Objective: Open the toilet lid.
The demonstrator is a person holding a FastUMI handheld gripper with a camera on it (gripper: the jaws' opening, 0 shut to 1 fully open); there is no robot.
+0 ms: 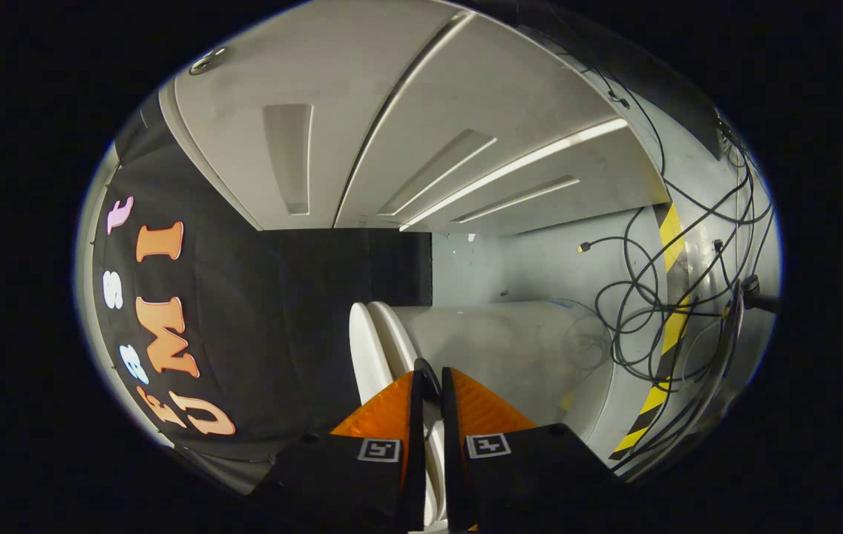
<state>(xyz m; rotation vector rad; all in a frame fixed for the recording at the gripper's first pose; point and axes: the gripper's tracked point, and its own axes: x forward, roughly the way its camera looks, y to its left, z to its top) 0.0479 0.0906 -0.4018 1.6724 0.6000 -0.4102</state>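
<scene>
Between the two fingers of the gripper (429, 382), in the gripper view, a thin white edge runs down the narrow gap, and it looks to belong to the toilet lid (371, 348). That lid rises just ahead of the fingers as a smooth, glossy white oval seen almost edge-on, with a second rounded white rim, probably the seat (396, 335), lying close against it. The jaws stand nearly closed with only a slim slot between them; the white edge sits in that slot, yet I cannot tell whether both fingers truly press on it. A small dark curved piece shows right at the fingertips, too unclear to name.

Judging by how things lie, the lift seems under way or near its end: the lid appears swung up rather than flat. The next move would call for carrying it on to a stable rest against the back and then easing the jaws apart without letting it drop.

Beyond it spreads a pale grey matt floor (510, 348), a tangle of thin black cables (651, 297), a yellow-and-black hazard stripe (670, 319), and flat off-white panels (392, 111) with recessed oblongs
</scene>
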